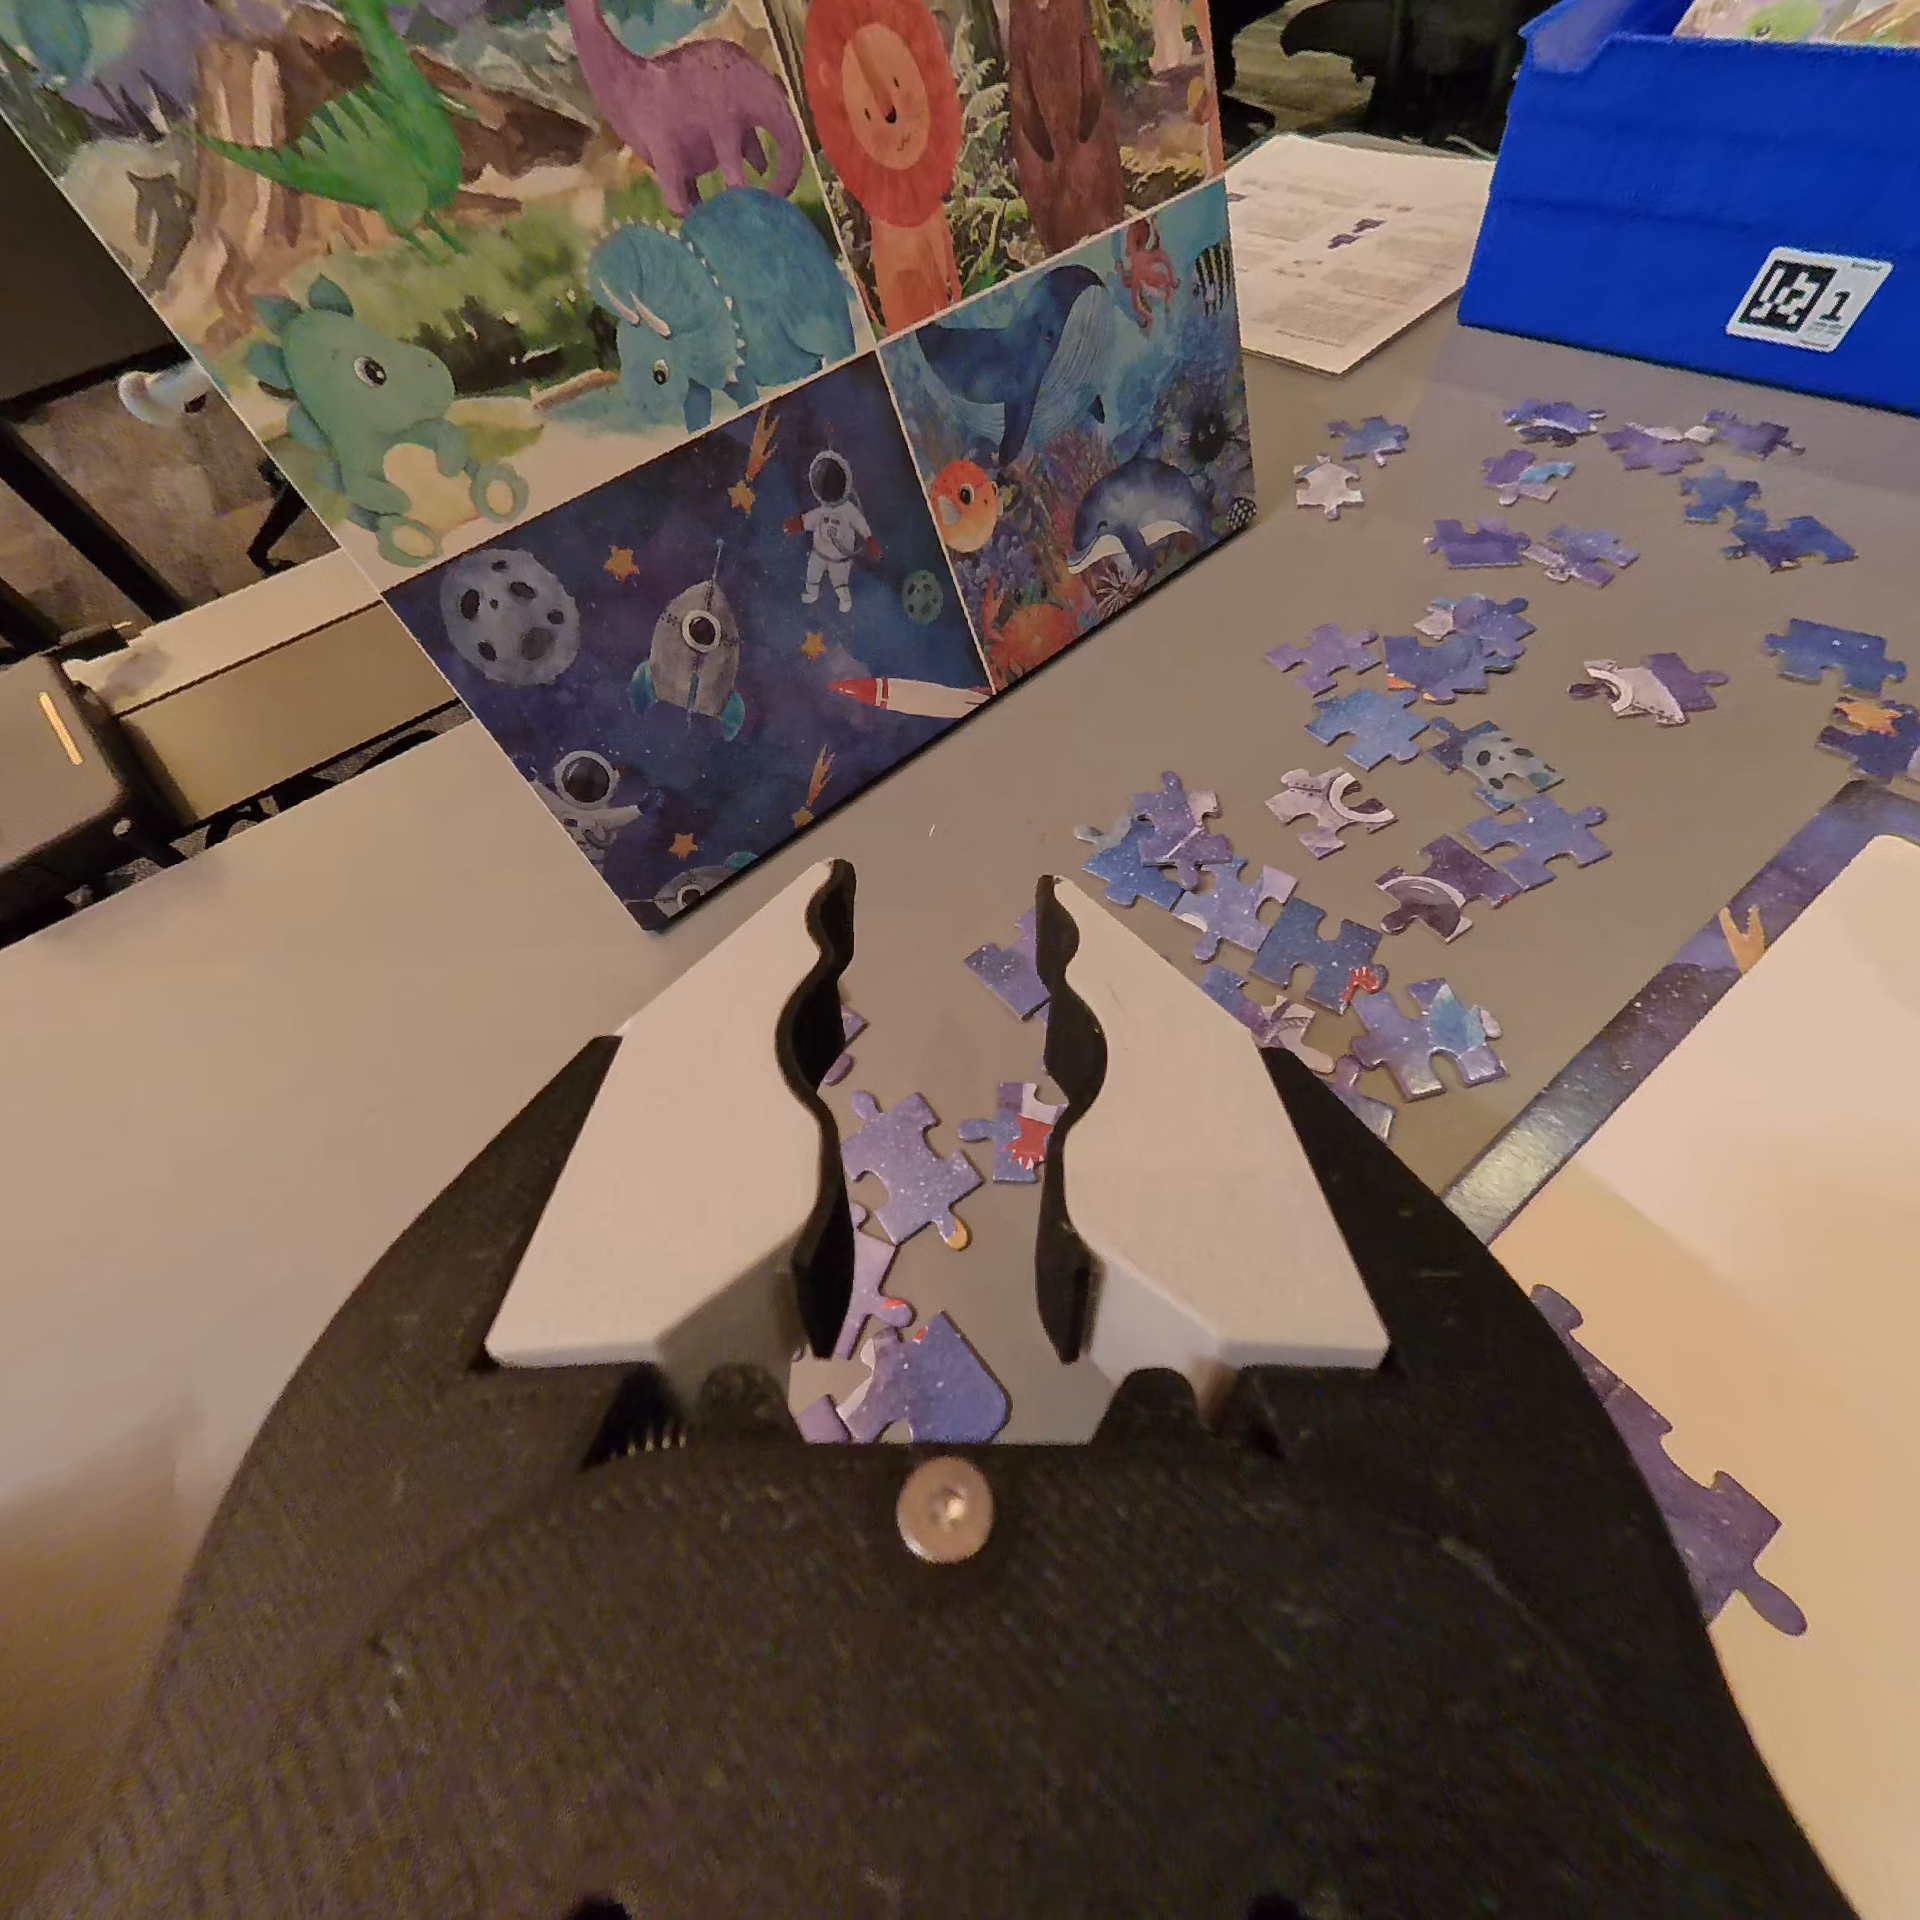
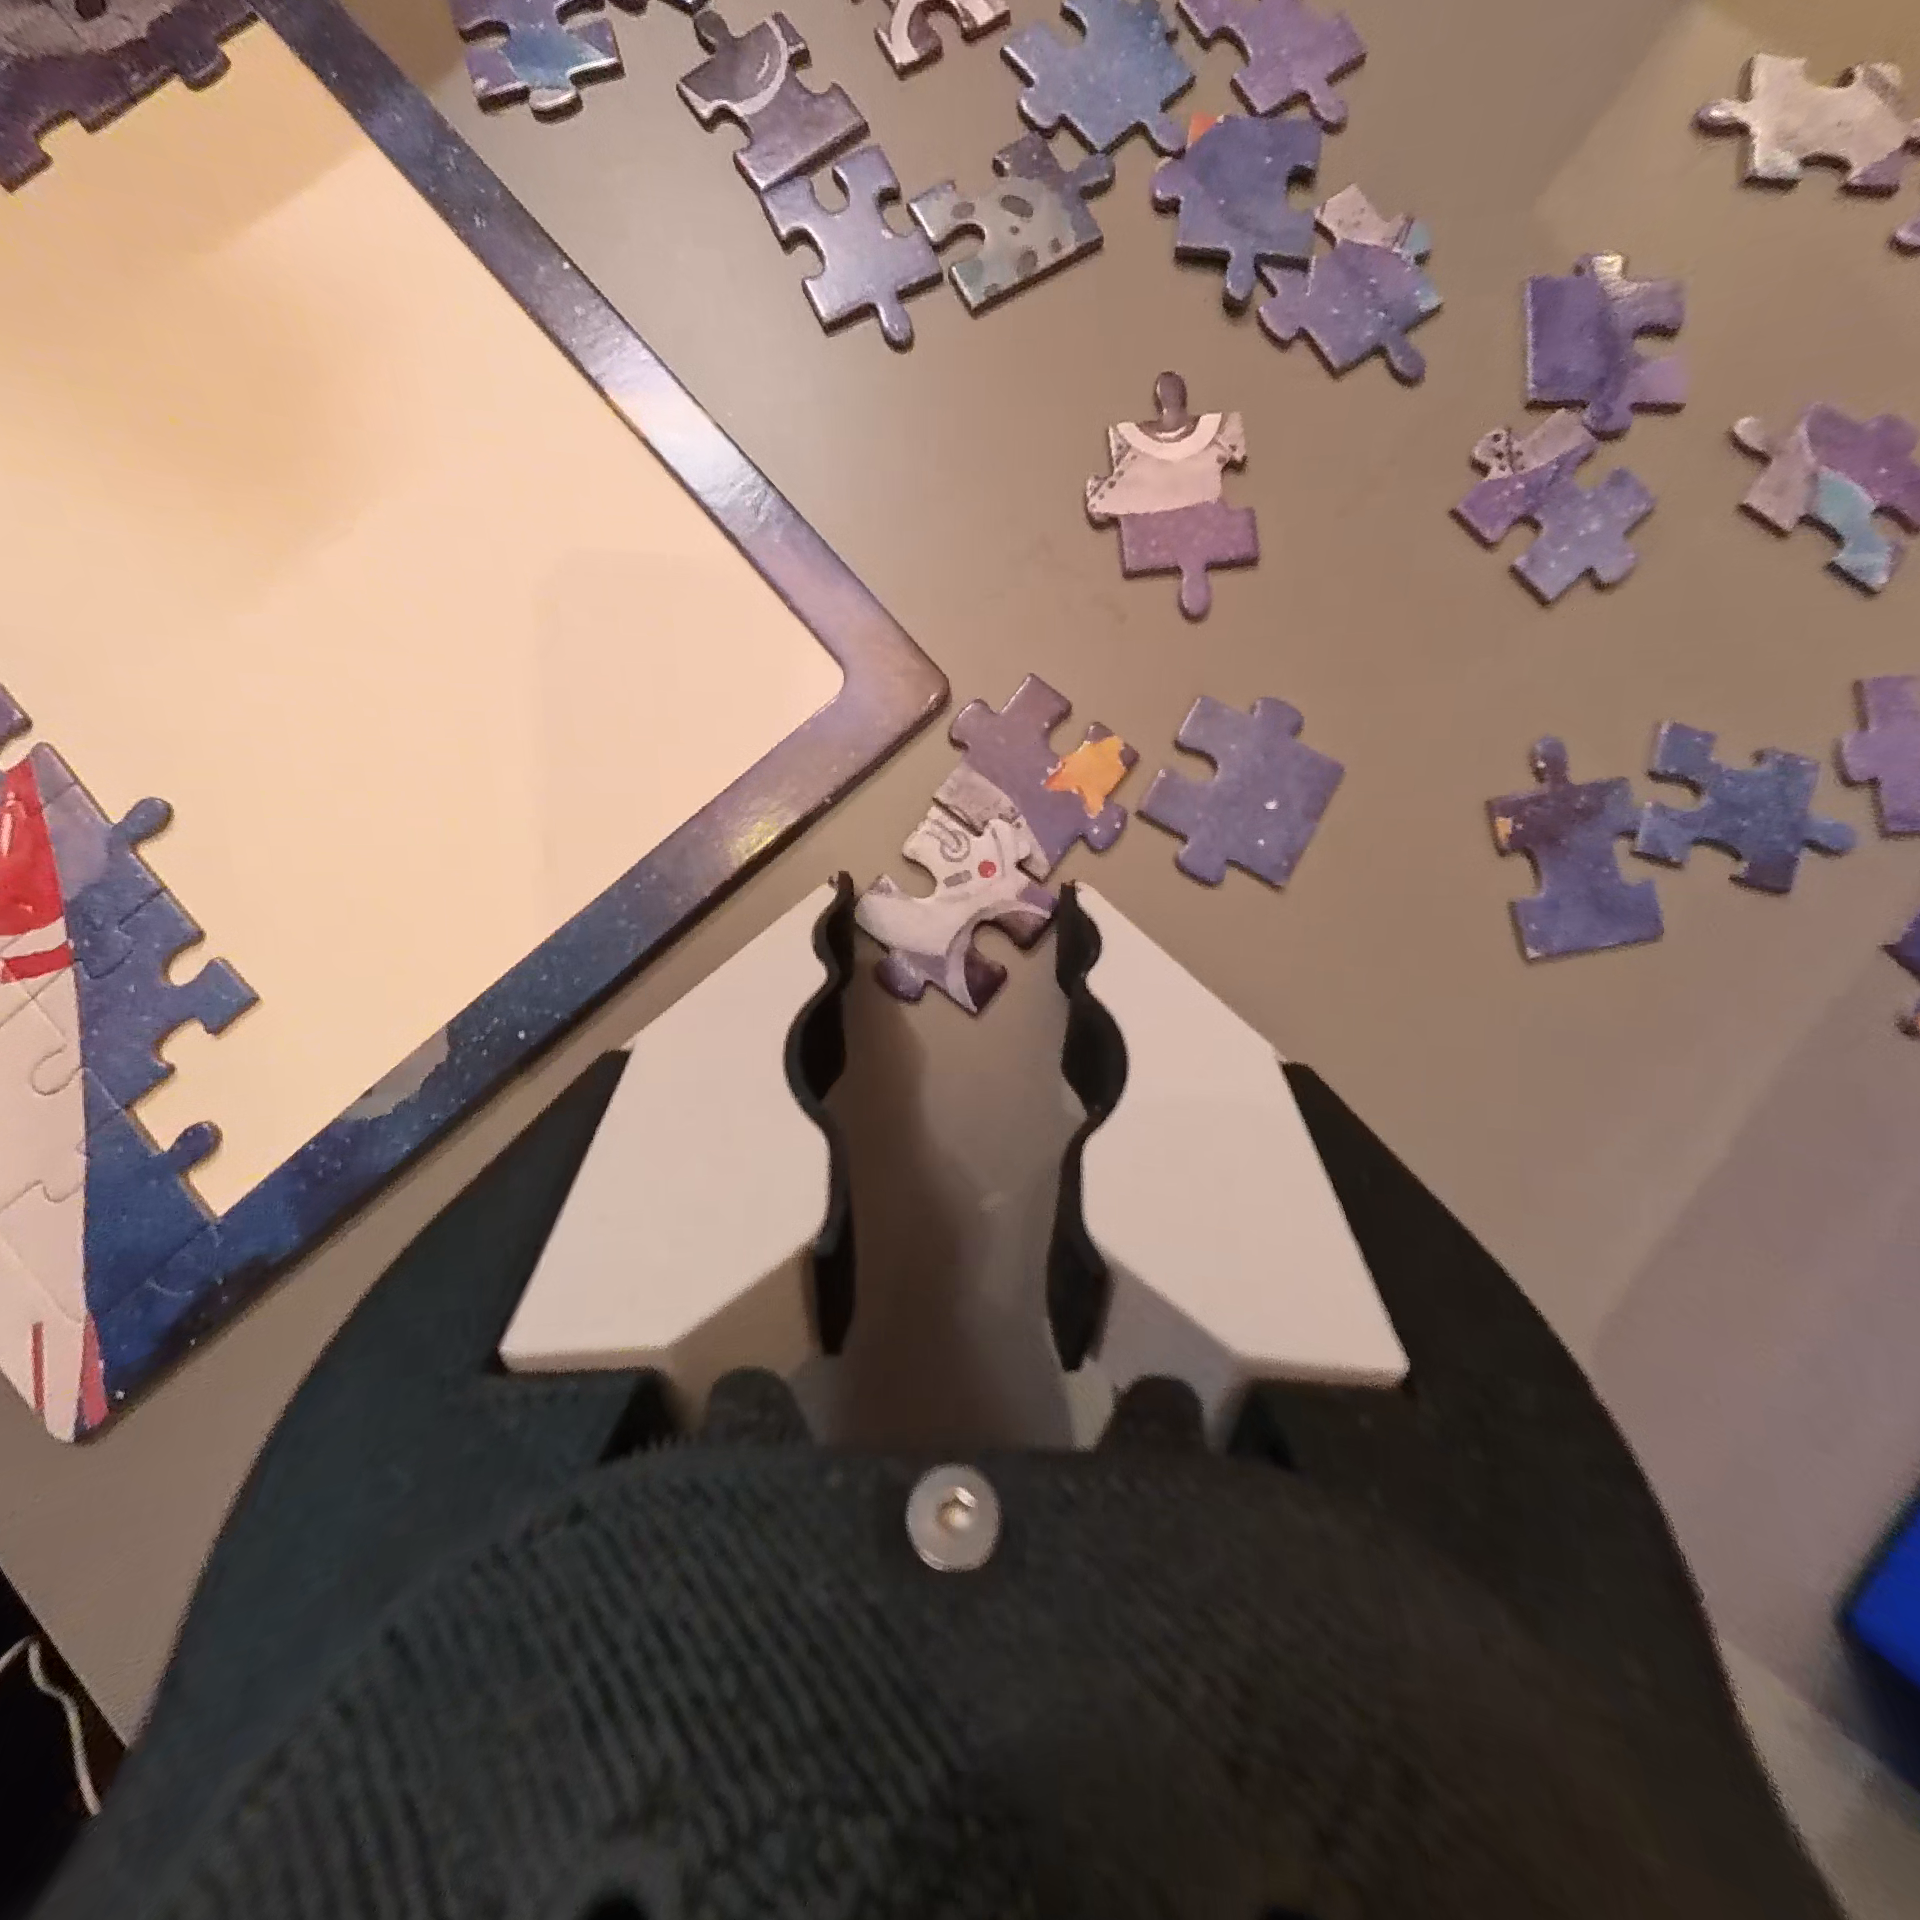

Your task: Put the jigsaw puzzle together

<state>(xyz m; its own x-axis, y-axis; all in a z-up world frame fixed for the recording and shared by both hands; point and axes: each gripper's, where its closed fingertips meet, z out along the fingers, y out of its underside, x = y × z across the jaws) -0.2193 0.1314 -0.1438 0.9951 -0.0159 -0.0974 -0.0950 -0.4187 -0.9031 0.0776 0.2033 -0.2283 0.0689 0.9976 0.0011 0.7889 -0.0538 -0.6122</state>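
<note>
**Two open hand-held grippers above loose puzzle pieces**

Closest in the left wrist view was the left hand-held gripper [image 1: 945, 894], with its fingers parted and nothing between the pads. Beneath it, on the grey counter [image 1: 312, 1039], a few purple puzzle pieces [image 1: 909, 1153] lay flat, and none of them touched the fingers. Just ahead, a picture box [image 1: 727, 468] with space and animal scenes leaned upright. Many more scattered pieces [image 1: 1455, 727] lay to the right, and a blue bin [image 1: 1662, 208] stood well behind them.

Closest in the right wrist view was the right hand-held gripper [image 2: 956, 899], also parted. A white and purple piece [image 2: 945, 914] lay flat on the counter between its fingertips, but the pads did not seem to press on it, so I judge it was not held. Another piece with an orange star [image 2: 1049, 774] touched it. Just to the left was the corner of the puzzle frame [image 2: 727, 831], partly filled.

Such a piece looked thin, light, stiff cardboard lying flush; I judge only its opposite edges offer a hold, and it may slide.
</note>
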